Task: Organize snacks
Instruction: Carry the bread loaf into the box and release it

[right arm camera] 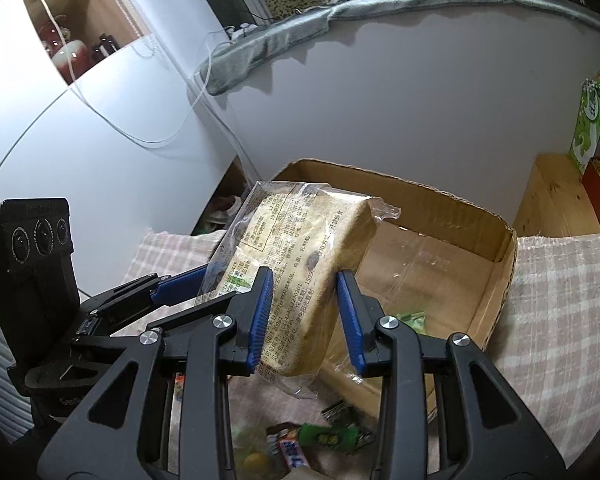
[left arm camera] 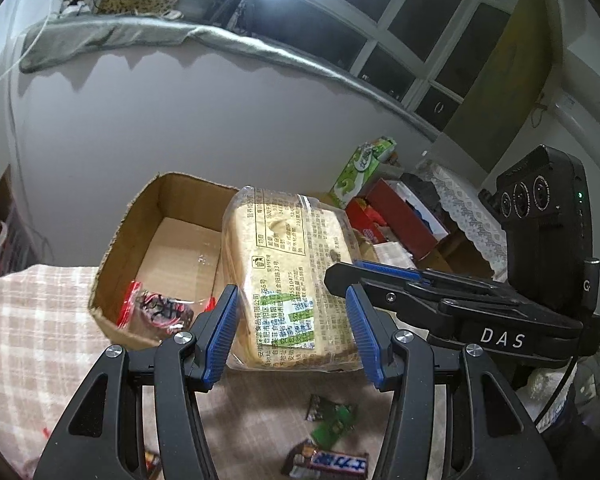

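Observation:
A loaf of sliced bread in a clear printed bag (left arm camera: 296,280) hangs in the air over the near edge of an open cardboard box (left arm camera: 116,248). My left gripper (left arm camera: 294,336) is shut on the loaf's wide faces. My right gripper (right arm camera: 306,316) is shut on one narrow end of the same loaf (right arm camera: 300,264). Its blue fingers (left arm camera: 380,274) reach in from the right in the left wrist view. Inside the box lies a red-edged bag of dark snacks (left arm camera: 160,308).
Below the loaf, a checked cloth (left arm camera: 28,320) carries a Snickers bar (left arm camera: 336,462) and a green packet (left arm camera: 332,420). A green tissue box (left arm camera: 360,172) and a red box (left arm camera: 400,212) stand at the back right. A grey wall rises right behind the cardboard box.

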The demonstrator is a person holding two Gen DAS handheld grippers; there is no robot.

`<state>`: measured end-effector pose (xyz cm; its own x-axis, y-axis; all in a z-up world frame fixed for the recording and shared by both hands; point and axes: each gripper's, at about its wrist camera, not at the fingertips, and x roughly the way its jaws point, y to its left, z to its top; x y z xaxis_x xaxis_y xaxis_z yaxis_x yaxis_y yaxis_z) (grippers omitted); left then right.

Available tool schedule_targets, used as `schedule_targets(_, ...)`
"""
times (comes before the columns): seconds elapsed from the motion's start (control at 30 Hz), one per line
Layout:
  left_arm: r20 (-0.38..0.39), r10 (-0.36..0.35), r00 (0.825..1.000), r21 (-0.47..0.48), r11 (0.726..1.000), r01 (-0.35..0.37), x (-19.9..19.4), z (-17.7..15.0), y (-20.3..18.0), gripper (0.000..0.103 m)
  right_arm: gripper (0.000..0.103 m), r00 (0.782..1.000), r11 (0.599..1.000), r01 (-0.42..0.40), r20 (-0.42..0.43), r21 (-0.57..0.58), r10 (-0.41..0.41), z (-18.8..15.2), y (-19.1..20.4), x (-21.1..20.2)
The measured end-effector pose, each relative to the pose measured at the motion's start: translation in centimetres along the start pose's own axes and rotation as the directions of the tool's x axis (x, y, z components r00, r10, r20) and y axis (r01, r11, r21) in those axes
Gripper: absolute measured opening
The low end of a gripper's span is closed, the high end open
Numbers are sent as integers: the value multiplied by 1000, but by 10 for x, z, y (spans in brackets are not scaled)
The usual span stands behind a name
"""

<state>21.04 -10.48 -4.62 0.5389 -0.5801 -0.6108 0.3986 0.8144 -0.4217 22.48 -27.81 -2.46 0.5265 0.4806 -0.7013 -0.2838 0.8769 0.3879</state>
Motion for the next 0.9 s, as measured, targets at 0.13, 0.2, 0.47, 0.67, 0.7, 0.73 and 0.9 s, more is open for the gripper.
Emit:
schedule_targets(0.13, -21, 14, 1000, -14, 1000, -14, 15, 0, 6, 52, 35, 1000, 1000, 9, -19, 14, -9, 5, -12, 18)
schedule_targets(0.2, -32, 15, 999, -20, 1000, -15, 20, -1, 8, 52, 35, 1000, 1000, 7, -29, 26, -6, 7, -18, 26)
schedule_targets(0.47, -46, 52, 998, -15, 998, -53, 25, -4, 8, 52, 35, 997, 998, 58, -62, 32, -56, 8, -28, 43)
schedule_targets(0.67, -23, 52, 998, -5, 999, -52, 9, -4, 4, 52, 35, 997, 997, 65, -47, 34, -63, 5, -28, 33)
schedule_targets(0.7, -20, 51, 998, -5, 999, -51, 7, -3, 5, 52, 35, 997, 997, 65, -44, 32, -64, 5, -27, 30)
schedule_targets(0.73, -15, 51, 999, -6, 999, -51, 3, -4, 4, 52, 35, 997, 997, 66, -41, 29, -65, 3, -27, 27)
schedule_targets(0.9, 12, 52, 999, 2, 999, -52, -18, -7, 1, 52, 35, 997, 997, 76, -18, 6, -76, -2, -18, 9)
